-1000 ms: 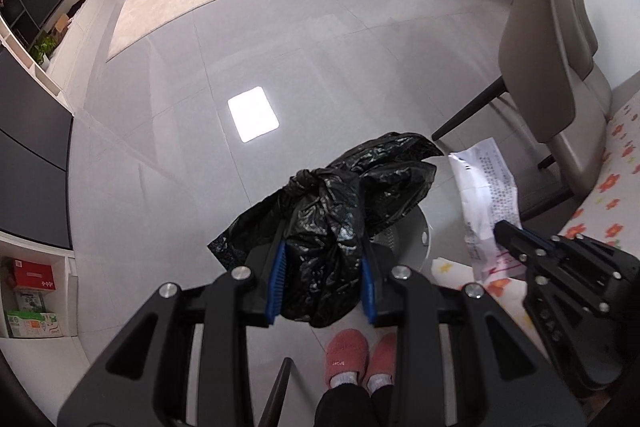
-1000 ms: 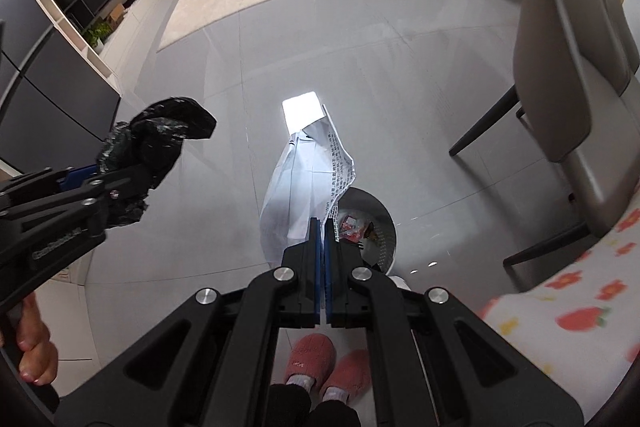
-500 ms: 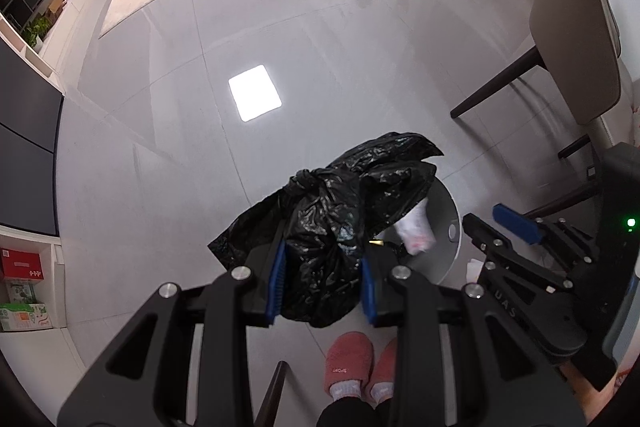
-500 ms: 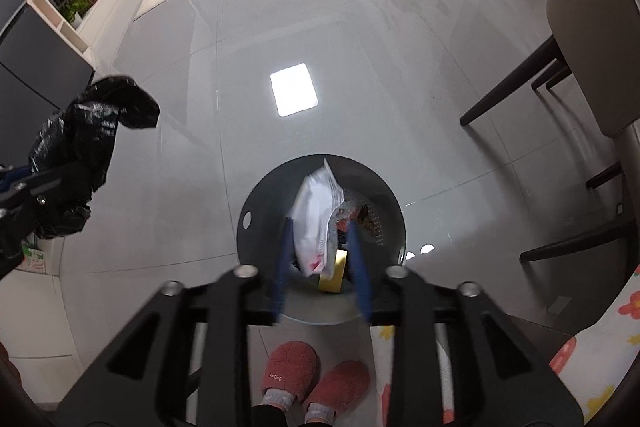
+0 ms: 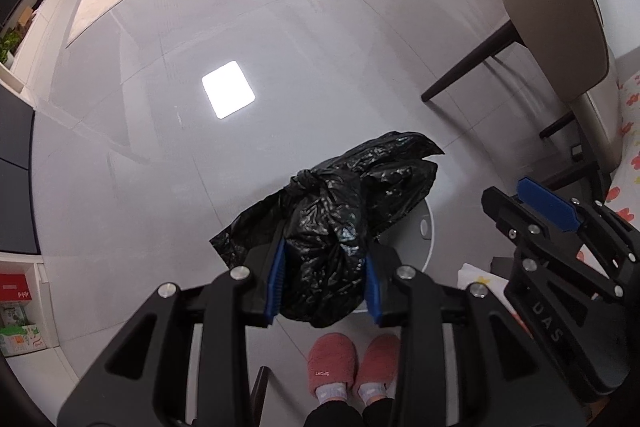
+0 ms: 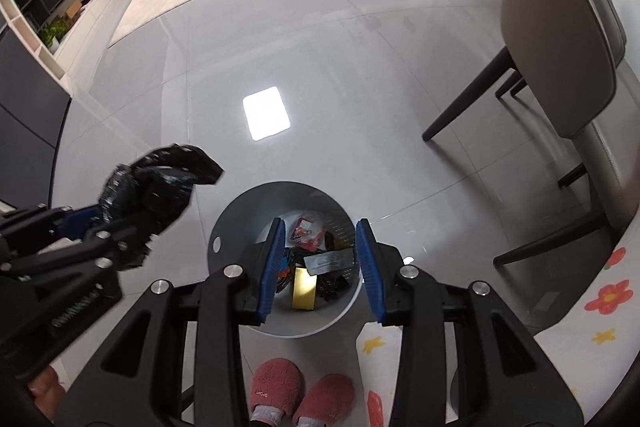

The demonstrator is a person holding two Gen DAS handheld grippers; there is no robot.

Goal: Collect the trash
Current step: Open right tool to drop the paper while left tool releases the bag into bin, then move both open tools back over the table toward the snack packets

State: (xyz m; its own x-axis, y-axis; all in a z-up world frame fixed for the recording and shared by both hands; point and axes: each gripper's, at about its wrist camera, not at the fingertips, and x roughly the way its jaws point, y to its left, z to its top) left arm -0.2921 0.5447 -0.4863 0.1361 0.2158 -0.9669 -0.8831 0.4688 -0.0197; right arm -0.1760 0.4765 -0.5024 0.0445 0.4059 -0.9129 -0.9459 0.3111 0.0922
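Trash bin (image 6: 256,319), grey, open-topped, stood on floor below both grippers, wrappers inside. Left gripper (image 5: 323,281) clamped knotted black bag (image 5: 340,223) beside it, apparently for dropping. Right gripper (image 6: 320,269): jaws just opened, empty, directly above.

Both handheld grippers – left gripper (image 5: 325,281), right gripper (image 6: 322,263) – are matte black frames of open triangular struts, studded with silver screws, carrying ribbed blue pads (image 6: 274,265). Below, the person wears fuzzy pink slippers (image 6: 276,389), grey socks and dark trousers.
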